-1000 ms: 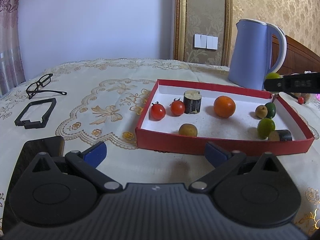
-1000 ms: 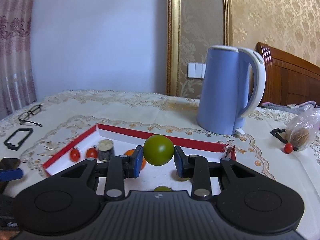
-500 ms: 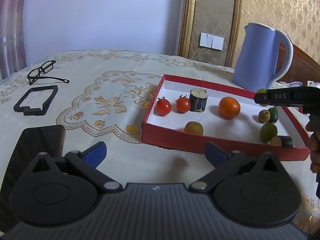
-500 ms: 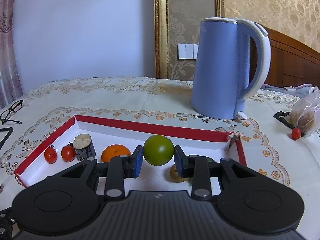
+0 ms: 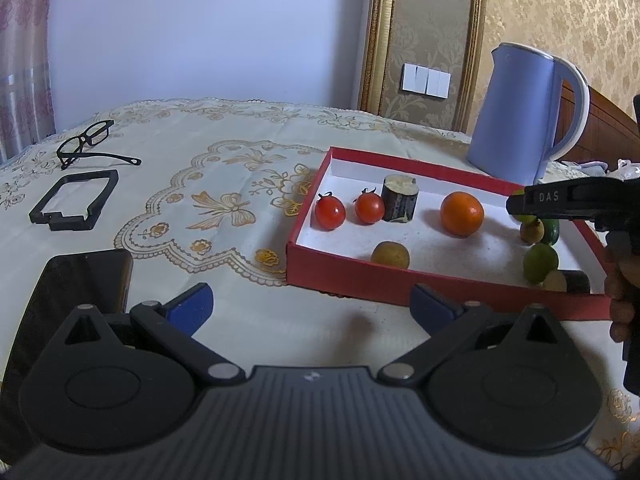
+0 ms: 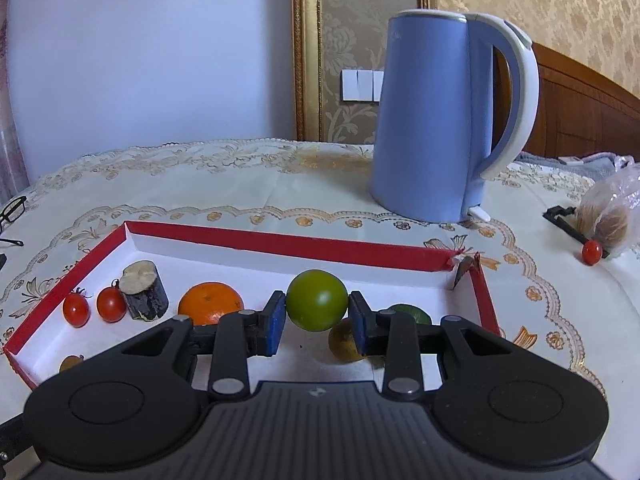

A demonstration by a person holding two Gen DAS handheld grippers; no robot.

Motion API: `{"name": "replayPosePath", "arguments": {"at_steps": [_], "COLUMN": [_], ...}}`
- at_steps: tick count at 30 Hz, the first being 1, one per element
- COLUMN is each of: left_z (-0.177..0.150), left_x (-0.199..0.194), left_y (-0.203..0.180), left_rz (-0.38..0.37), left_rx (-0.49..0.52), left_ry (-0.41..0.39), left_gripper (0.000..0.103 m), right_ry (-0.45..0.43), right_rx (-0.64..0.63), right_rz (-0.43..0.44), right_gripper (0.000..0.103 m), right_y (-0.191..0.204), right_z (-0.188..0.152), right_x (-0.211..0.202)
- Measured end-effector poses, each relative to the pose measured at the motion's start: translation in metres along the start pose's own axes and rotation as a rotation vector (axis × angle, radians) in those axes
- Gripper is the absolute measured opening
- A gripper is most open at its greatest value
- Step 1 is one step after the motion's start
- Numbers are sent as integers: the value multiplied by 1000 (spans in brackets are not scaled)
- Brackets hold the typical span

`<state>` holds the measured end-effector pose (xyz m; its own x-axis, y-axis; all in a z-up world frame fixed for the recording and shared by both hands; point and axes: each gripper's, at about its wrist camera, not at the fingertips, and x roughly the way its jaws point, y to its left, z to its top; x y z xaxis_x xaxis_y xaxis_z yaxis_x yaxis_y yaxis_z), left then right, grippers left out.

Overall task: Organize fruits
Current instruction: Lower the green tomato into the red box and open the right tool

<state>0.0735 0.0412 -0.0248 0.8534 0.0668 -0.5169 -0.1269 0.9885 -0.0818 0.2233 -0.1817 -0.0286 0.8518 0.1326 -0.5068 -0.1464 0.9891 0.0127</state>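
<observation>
The green fruit [image 6: 317,300] sits clamped between the blue pads of the right hand-held gripper [image 6: 316,318], raised over the right part of the red box [image 6: 280,242]. The box has red walls and a white floor and lies on the desk [image 5: 224,168], which is covered by a cream cloth with gold embroidery.

Directly under and beside the held fruit lie a yellowish fruit [image 6: 343,340] and a dark green fruit [image 6: 412,314], both partly hidden by the gripper's right finger. To the left of the held fruit is an orange [image 6: 210,306], then a dark cut stub [image 6: 142,290] standing upright, then two cherry tomatoes [image 6: 110,304] side by side near the box's left wall. A small brownish fruit [image 5: 390,254] rests near the front wall, and a lime-green fruit [image 5: 540,262] with another dark stub [image 5: 568,280] just beside it lies in the front right corner. The far right corner of the box is torn.

Behind the box stands a blue kettle [image 6: 436,120] with a white handle. Well to the right, outside the box, a lone cherry tomato [image 6: 592,251] lies next to a plastic bag [image 6: 612,216].

The left hand-held gripper [image 5: 312,304] hovers over bare cloth in front of the box, its jaws spread wide with nothing between them. To its left lie a dark phone [image 5: 80,280], a black frame [image 5: 74,200] and a pair of glasses [image 5: 92,146].
</observation>
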Motion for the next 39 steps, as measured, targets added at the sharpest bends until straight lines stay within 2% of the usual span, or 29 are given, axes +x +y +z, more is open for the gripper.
{"name": "replayPosePath", "arguments": {"at_steps": [2,4,12,14,19,23,27,29,31,35,37,39], "left_z": [0,0,0,0,0,0,-1,-1,-1,0,0,1], "left_x": [0,1,0,0,1,0,-2,-3,-4,-5,-7,-7], "left_y": [0,0,0,0,-1,-2,-7,-10,-12,-19,-21,-22], "left_rz": [1,6,12,14,23,26,47,58,67,56,54,49], "left_rx": [0,0,-1,-1,4,13,44,65,81,125,141,143], "left_ry": [1,1,2,1,5,2,1,-7,-11,-19,-21,-19], "left_gripper": [103,103,103,103,103,103,103,103,103,103,103,103], "right_ry": [0,-11,-57,-85,-152,-183,-143,-81,-33,35,58,65], "right_rx": [-2,-9,-10,-11,-13,-24,-114,-152,-206,-333,-340,-324], "right_rz": [2,0,30,37,47,61,122,166,200,174,178,214], "right_gripper": [42,46,47,61,66,82,89,96,98,98,98,103], "right_y": [0,2,-4,-8,-22,-32,-31,-29,-22,-2,5,6], "right_z": [0,1,-4,-10,-27,-47,-67,-75,-85,-95,-96,-95], "right_x": [0,-2,-30,-44,-85,-117,-135,-137,-136,-117,-107,-100]}}
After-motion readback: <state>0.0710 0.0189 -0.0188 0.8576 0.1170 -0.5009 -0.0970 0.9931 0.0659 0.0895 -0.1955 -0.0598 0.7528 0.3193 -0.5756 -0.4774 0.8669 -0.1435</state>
